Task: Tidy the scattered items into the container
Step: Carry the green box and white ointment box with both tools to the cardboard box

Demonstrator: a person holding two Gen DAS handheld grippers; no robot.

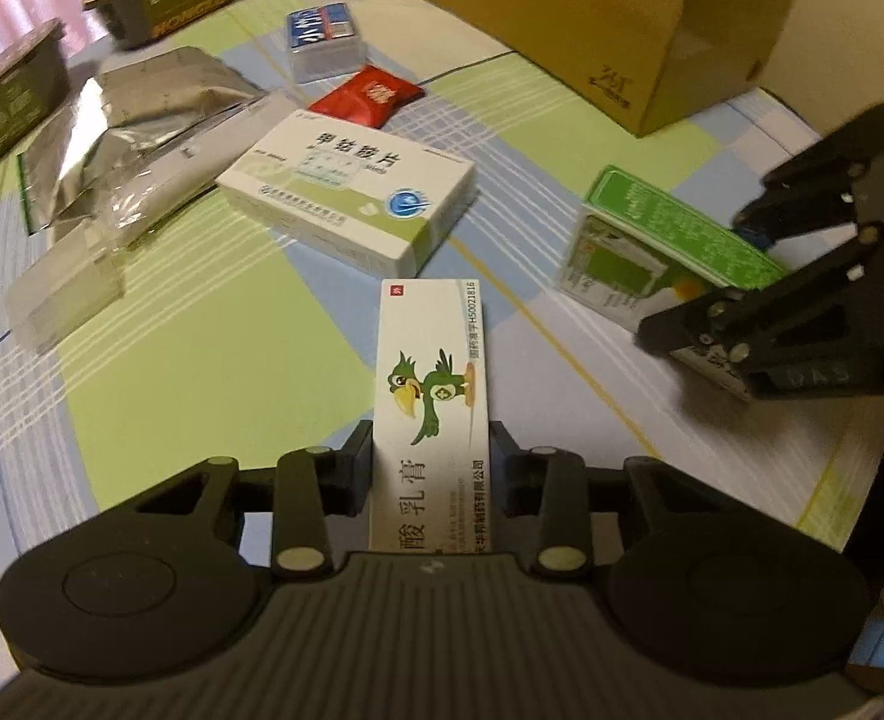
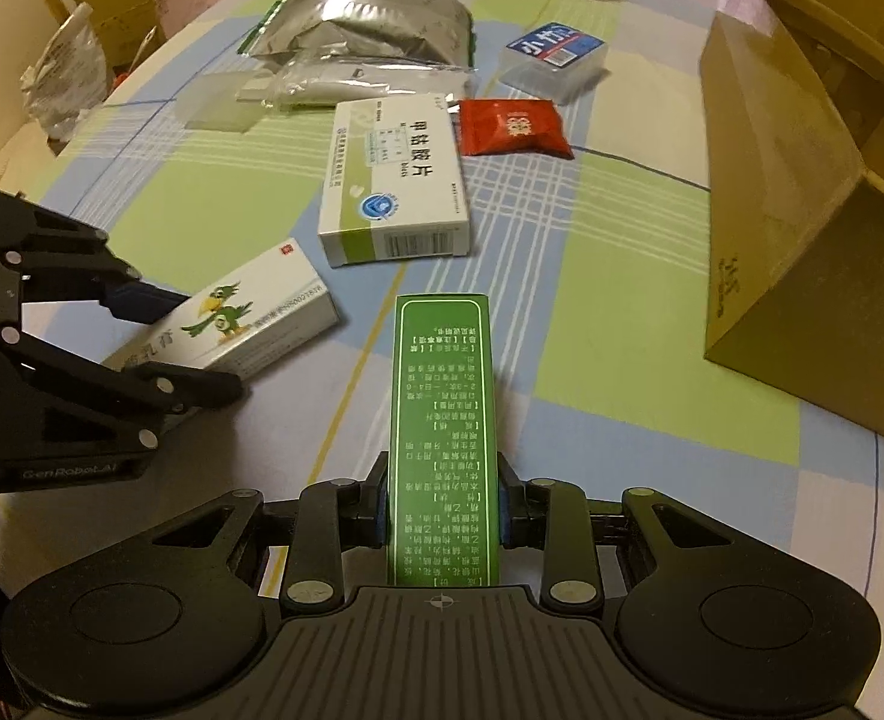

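Left wrist view: the left claw (image 1: 431, 462) is clamped on a white parrot-printed box (image 1: 433, 414), which runs up the lower centre of the frame between both fingers. At right of frame the right claw (image 1: 736, 276) grips a green box (image 1: 670, 240) by its near end. The cardboard container (image 1: 592, 18) stands open at the upper right of the frame, on the checked table (image 1: 202, 360). Loose items lie in the upper left and centre: a white-and-green medicine box (image 1: 352, 192), a red sachet (image 1: 367, 97), a blue-lidded clear tub (image 1: 325, 42), and silver foil pouches (image 1: 136, 132).

Right wrist view: the right claw (image 2: 440, 501) is closed on the green box (image 2: 442, 438), its printed face upward, lower centre of frame. At left of frame the left claw (image 2: 166, 336) holds the parrot-printed box (image 2: 232, 324), whose far end lies low over the table (image 2: 622, 360); contact cannot be told. The container (image 2: 802, 276) occupies the right edge. The medicine box (image 2: 394, 180), red sachet (image 2: 511, 127), tub (image 2: 553, 60) and foil pouches (image 2: 376, 30) sit in the upper centre, well apart from both claws.
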